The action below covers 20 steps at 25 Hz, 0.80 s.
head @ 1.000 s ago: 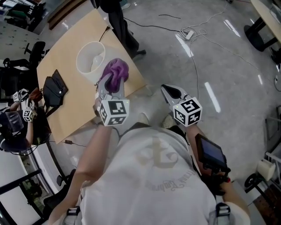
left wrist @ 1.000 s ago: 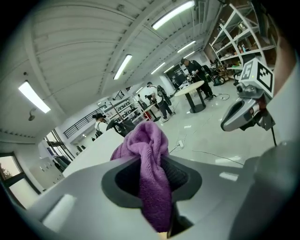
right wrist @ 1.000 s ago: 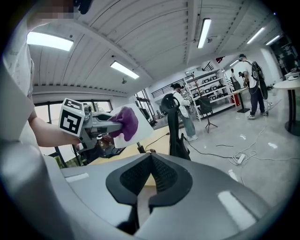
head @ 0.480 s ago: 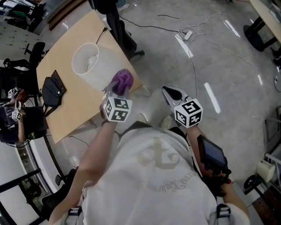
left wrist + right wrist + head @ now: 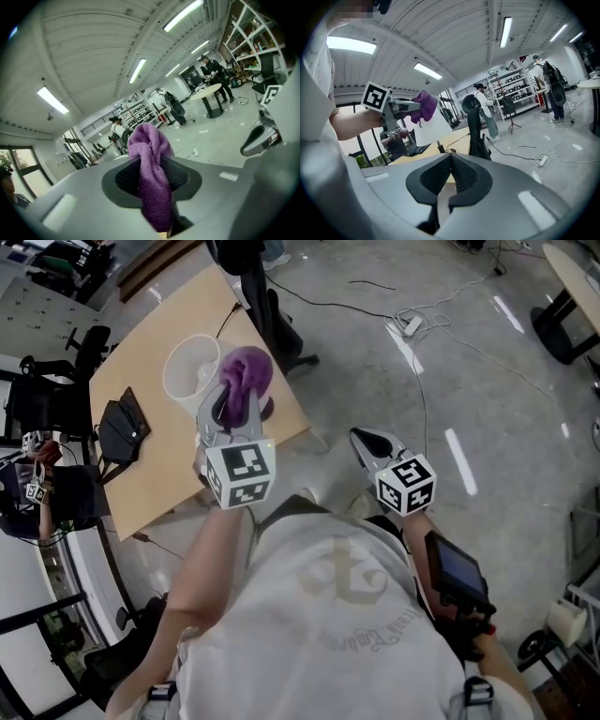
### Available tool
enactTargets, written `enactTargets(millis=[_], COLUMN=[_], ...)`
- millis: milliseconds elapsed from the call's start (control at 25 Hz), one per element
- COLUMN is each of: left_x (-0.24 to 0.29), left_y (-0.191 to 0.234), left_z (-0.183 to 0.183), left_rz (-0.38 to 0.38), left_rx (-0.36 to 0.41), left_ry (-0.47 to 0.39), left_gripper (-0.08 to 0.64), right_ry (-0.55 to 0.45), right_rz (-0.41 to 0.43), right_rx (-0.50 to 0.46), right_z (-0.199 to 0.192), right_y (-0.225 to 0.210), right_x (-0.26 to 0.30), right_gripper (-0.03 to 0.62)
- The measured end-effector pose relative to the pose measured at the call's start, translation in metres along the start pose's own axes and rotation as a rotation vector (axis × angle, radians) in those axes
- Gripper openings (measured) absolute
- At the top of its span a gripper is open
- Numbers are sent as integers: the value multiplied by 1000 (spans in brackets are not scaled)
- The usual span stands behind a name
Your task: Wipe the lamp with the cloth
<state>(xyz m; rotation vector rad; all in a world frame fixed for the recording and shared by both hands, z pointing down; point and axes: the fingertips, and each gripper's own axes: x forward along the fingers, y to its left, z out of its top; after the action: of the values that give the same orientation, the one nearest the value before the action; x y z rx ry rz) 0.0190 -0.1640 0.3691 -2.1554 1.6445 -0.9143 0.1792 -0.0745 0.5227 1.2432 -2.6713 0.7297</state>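
Lifted higher: purple bunched cloth (image 5: pixel 246 374) beside white lamp (image 5: pixel 187 372).

No legible text, only faint unreadable lettering on the shirt (image 5: pixel 323 620)

Light wooden table (image 5: pixel 164 474): a white-shaded lamp (image 5: pixel 190 371) stands on the top towards the right-hand corner of the near edge, and a black pouch (image 5: pixel 119 428) lies flat near the left corner. A thin dark cord (image 5: pixel 228 315) crosses the far corner. Grey polished floor (image 5: pixel 487 381): a white power strip (image 5: pixel 410 325) lies among loose cables, well apart from the table.
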Motion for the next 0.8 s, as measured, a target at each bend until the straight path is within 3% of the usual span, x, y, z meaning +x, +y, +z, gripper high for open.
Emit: enactTargets(millis=[120, 280, 440, 640, 800], left_x=[16, 30, 42, 50, 53], left_y=[8, -7, -33, -70, -97], left_z=[-8, -23, -48, -85, -108], left_rz=[38, 31, -27, -105, -187], left_rx=[23, 45, 44, 104, 87], left_ry=[69, 132, 184, 222, 267], left_gripper=[109, 109, 109, 110, 109], right_ry=[-7, -15, -17, -10, -2], right_rz=[10, 0, -15, -22, -26], right_rx=[-2, 8, 19, 21, 17], right_z=[1, 4, 2, -3, -3], right_y=[2, -4, -10, -14, -15], right_x=[0, -6, -11, -15, -17], right_gripper=[13, 14, 14, 14, 14])
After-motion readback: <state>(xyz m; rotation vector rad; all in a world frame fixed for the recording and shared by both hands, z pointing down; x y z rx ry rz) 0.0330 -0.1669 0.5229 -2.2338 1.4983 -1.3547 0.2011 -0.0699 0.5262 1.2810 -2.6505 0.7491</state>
